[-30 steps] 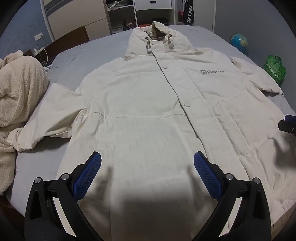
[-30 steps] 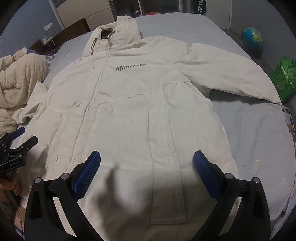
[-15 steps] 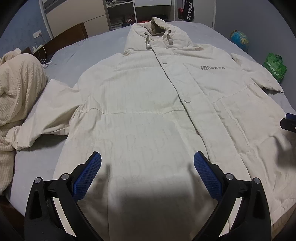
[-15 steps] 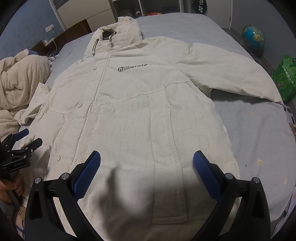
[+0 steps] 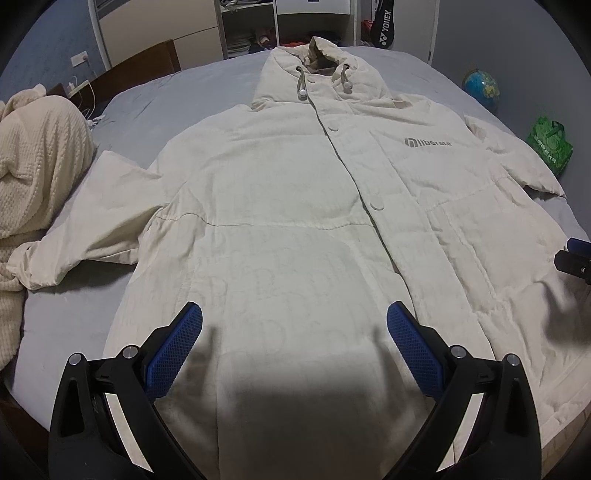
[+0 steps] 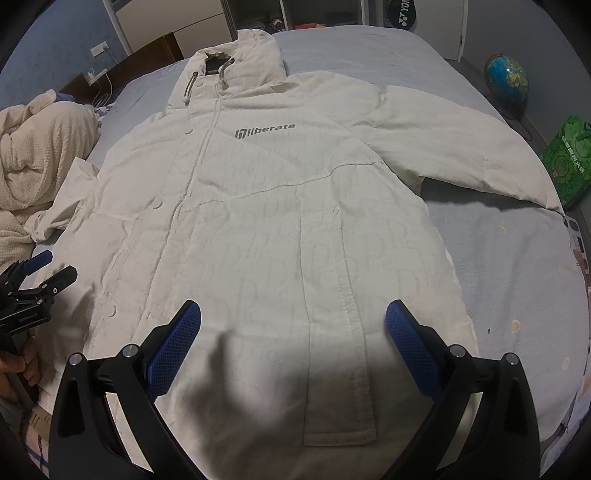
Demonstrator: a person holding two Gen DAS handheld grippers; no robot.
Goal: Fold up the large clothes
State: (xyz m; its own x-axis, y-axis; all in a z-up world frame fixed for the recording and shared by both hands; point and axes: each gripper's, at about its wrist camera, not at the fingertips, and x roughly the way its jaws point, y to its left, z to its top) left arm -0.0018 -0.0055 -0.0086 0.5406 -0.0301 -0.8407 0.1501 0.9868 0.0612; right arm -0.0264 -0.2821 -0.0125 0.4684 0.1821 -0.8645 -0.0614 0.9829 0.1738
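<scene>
Both the left gripper and right gripper, jaws wide and empty, are rising slightly over the coat lying flat on the bed, folding not yet begun.

The cream jacket carries a grey printed word, "liberate", with a small block logo just before it; it sits on the chest, just beside the button placket and below the hood. Beyond the hood, against the far wall, a black racket bag reads "YONEX" in white letters. To the jacket's sleeve side, a green bag bears print too small to read.
</scene>
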